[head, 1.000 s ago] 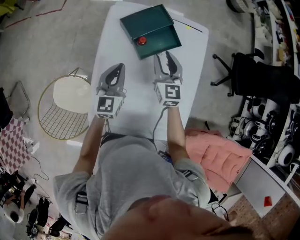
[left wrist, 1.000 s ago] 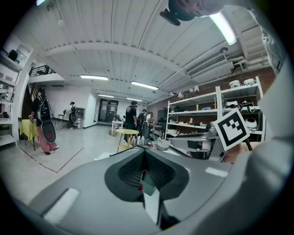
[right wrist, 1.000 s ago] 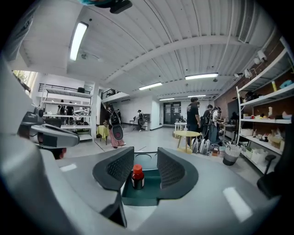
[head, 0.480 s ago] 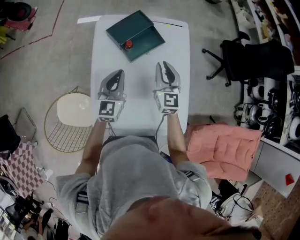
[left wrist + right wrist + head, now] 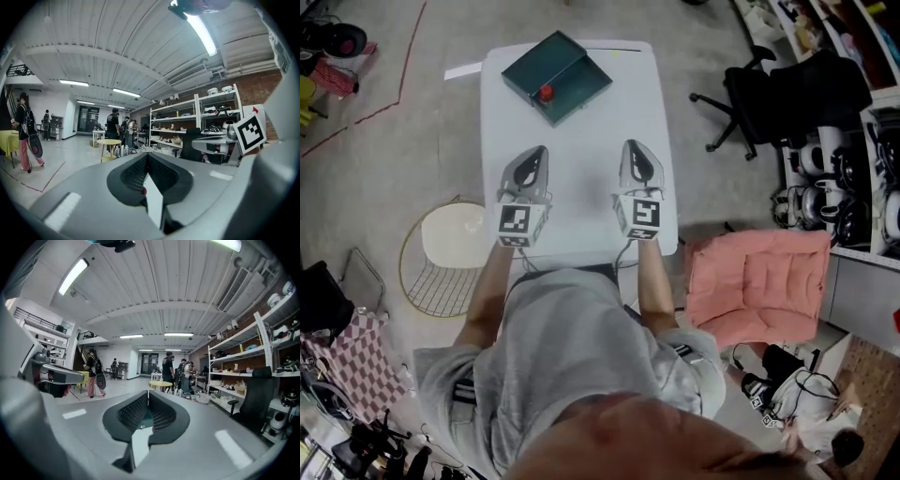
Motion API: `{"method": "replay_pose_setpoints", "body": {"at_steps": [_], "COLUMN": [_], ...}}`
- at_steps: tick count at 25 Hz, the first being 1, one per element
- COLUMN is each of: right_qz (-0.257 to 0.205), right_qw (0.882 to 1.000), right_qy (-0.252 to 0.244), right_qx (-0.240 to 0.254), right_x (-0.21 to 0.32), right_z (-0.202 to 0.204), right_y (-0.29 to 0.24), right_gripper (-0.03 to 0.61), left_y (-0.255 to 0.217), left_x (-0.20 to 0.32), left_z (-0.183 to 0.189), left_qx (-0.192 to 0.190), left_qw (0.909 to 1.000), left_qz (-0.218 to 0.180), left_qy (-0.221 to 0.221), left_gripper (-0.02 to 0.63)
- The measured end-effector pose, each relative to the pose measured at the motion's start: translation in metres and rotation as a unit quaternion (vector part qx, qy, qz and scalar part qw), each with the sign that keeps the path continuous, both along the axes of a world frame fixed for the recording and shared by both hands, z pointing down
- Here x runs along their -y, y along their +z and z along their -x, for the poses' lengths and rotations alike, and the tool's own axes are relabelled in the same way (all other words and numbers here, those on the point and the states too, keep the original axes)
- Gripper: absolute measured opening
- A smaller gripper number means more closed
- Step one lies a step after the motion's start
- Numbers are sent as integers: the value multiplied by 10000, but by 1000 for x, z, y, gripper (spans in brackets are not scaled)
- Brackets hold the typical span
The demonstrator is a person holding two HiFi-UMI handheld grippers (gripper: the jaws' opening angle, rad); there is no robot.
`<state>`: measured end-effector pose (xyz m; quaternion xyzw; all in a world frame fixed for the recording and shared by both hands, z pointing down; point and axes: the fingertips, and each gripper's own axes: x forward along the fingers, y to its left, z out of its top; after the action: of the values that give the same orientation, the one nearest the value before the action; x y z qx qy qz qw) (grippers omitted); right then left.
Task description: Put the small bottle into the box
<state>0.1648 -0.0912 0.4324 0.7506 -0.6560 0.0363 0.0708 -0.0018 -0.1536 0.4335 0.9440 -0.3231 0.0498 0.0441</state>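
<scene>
The small red bottle (image 5: 546, 93) lies inside the open dark-green box (image 5: 567, 61) at the white desk's (image 5: 581, 192) far end, so the task looks done; left gripper (image 5: 534, 156) and right gripper (image 5: 635, 150) hover well short of it, jaws shut and empty.

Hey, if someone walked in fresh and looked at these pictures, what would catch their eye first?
First, the open dark green box at the far end of the white table, with a small red object inside it. Nearer the person, the left hand-held gripper and right hand-held gripper hover side by side over the table, jaws together and empty. A pink cushion lies beyond the table's right side.
</scene>
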Motion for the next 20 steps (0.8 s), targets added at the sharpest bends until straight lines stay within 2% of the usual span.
{"method": "replay_pose_setpoints", "body": {"at_steps": [14, 20], "right_qz": [134, 222], "right_qw": [9992, 9990], "right_qy": [302, 349], "right_qx": [202, 189], "right_x": [-63, -79], "right_z": [27, 40], "right_y": [18, 23], "right_gripper": [4, 3], "left_y": [3, 12], "left_x": [-35, -50], "left_z": [7, 15], "left_qx": [113, 219], "left_qw": [9990, 9984], "left_qz": [80, -23], "left_qy": [434, 527], "left_gripper": [11, 11]}}
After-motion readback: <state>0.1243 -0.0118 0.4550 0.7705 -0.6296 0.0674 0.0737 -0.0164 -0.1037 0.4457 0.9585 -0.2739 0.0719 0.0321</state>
